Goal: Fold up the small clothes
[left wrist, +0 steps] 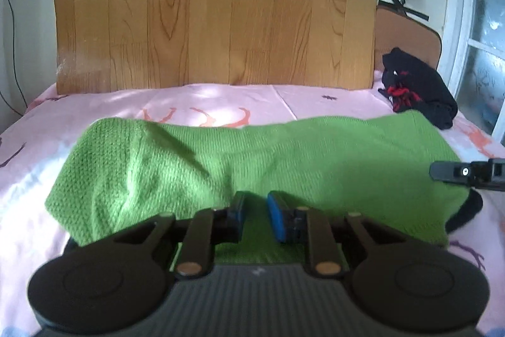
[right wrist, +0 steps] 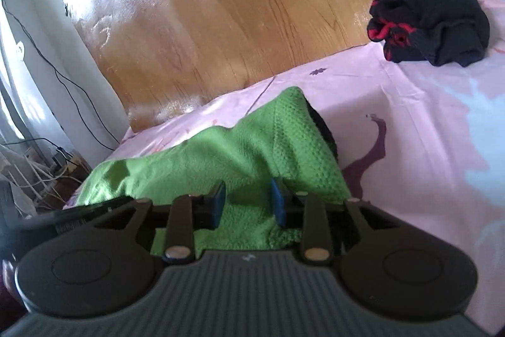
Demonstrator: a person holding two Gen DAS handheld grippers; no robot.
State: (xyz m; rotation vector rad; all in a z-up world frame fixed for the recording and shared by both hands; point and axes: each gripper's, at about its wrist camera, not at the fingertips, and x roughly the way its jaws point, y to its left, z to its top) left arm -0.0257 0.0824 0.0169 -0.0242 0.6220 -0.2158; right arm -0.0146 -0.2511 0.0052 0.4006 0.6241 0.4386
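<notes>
A green knitted garment (left wrist: 252, 160) lies across the pink bed sheet (left wrist: 176, 103); it also shows in the right wrist view (right wrist: 252, 147). My left gripper (left wrist: 255, 204) sits over the garment's near edge, its blue pads (left wrist: 277, 217) a small gap apart with green cloth between them. My right gripper (right wrist: 247, 198) is at the garment's right end, its pads apart with cloth bunched between them. The right gripper's tip shows at the far right of the left wrist view (left wrist: 467, 171). Black cloth peeks from under the green one (right wrist: 325, 128).
A crumpled black and red garment (left wrist: 413, 87) lies at the back right of the bed, also in the right wrist view (right wrist: 429, 18). A wood-pattern board (left wrist: 214, 5) stands behind the bed. Cables and clutter (right wrist: 38, 166) lie off the bed's left edge.
</notes>
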